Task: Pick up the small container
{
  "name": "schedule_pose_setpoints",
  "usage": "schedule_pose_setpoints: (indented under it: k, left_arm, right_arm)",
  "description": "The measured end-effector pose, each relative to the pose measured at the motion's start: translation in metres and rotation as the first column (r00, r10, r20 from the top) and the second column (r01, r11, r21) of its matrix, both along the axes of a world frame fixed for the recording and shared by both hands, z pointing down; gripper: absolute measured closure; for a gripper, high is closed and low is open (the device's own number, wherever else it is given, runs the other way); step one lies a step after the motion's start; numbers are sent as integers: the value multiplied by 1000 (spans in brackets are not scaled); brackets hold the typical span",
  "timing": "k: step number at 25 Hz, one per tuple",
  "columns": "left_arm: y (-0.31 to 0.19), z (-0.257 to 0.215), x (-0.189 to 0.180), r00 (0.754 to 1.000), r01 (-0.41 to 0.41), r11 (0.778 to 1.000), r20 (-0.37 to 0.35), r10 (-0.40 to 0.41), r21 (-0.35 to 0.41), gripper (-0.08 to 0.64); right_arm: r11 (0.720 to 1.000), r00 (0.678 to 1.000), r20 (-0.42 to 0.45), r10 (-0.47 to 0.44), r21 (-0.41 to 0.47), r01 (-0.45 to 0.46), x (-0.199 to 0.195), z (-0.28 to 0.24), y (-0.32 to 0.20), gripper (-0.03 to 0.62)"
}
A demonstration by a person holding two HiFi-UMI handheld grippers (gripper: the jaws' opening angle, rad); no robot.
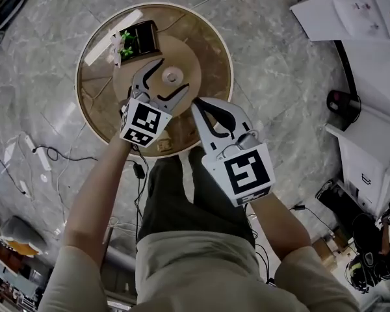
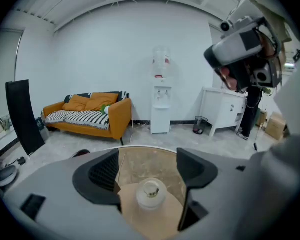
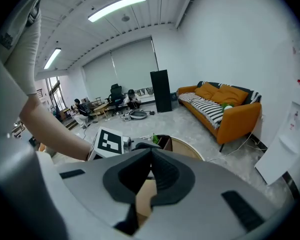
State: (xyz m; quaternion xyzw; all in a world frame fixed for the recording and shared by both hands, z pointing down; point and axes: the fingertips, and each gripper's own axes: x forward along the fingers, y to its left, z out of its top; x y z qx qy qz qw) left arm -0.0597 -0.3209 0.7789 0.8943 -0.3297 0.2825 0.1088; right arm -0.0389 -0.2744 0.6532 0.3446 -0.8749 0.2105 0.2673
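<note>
**Spotter:** Where does this one stand?

**Operator:** I'm over the round counter [image 1: 208, 44], and I'd call it the end of the approach. My left tool [image 1: 174, 74] is down near the middle with its jaws spread wide. The small container [image 2: 151, 193] stands upright between them on the counter's lighter inner disc [image 1: 182, 57]. Neither pad touches it, so nothing is held yet.

**Spotter:** And your other hand?

**Operator:** The right tool [image 1: 196, 104] hangs by the near rim, just beside the left one. Its jaws are pressed together on nothing, so it's out of this.

**Spotter:** So what's next?

**Operator:** As I read it, I close the left jaws squarely on the container's sides, then lift straight up. It sits about centred in the gap, so both pads should meet it at much the same time. It's small and looks light, so a lopsided close could nudge it across the disc.

**Spotter:** Any crowding?

**Operator:** Not much. The counter's rim is well away from the container on every side. The dark plant box [image 1: 142, 38] sits toward the far left, near my far jaw tip but apart from it. Nothing stands above the container, so up is the open way out.
</note>
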Motion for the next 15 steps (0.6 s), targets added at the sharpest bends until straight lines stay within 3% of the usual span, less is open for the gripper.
schedule_pose_setpoints:
  k: [7, 15]
  left_arm:
    - [-4, 85, -2, 1000, 9, 998, 5, -9, -55, 218]
    - [1, 137, 6, 1000, 4, 998, 6, -4, -64, 215]
  right_arm:
    - [999, 1000, 12, 28, -33, -28, -10, 58, -2, 595]
    - [987, 988, 77, 136, -93, -129, -9, 95, -8, 595]
